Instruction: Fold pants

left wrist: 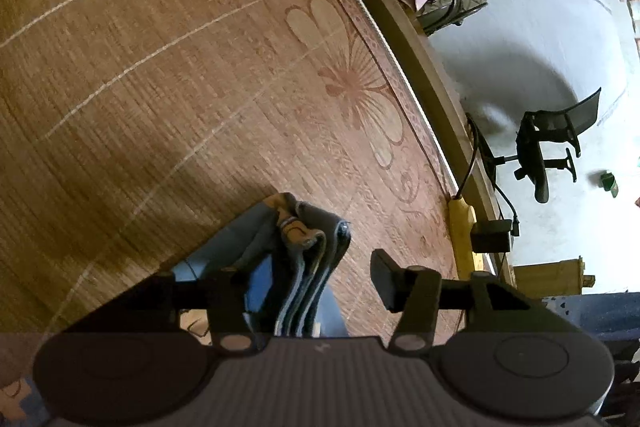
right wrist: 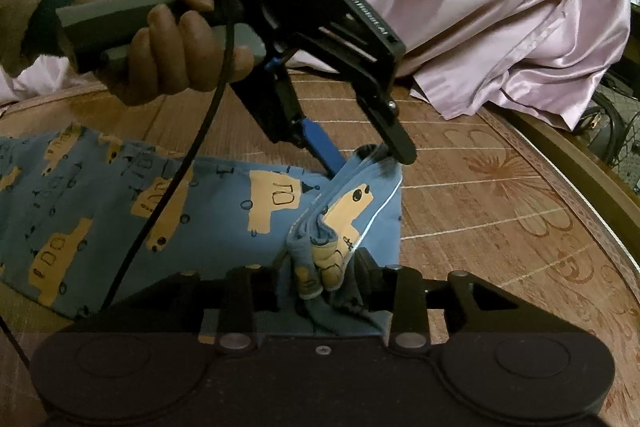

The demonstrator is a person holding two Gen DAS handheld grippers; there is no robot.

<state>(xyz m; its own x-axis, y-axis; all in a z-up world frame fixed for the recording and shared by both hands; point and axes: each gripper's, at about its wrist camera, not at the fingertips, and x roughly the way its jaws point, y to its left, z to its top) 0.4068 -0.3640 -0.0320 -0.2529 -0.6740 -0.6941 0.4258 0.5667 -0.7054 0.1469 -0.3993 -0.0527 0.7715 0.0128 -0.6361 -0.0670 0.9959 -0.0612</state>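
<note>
Blue pants point(right wrist: 120, 211) with yellow car prints lie across a woven mat point(right wrist: 480, 227). My right gripper point(right wrist: 320, 279) is shut on a bunched edge of the pants near their right end. My left gripper point(right wrist: 360, 163) shows in the right wrist view, held by a hand, with its fingers on either side of a raised pants edge point(right wrist: 372, 155). In the left wrist view that layered edge point(left wrist: 304, 255) rests against the left finger while the right finger point(left wrist: 384, 279) stands apart from it. The left gripper point(left wrist: 312, 279) is open.
Pink satin bedding point(right wrist: 480, 7) is piled along the mat's far side. The wooden bed edge point(left wrist: 420, 67) runs on the right, with a yellow power strip point(left wrist: 464, 235) on it. Beyond are a pale floor point(left wrist: 540, 39) and an office chair point(left wrist: 548, 143).
</note>
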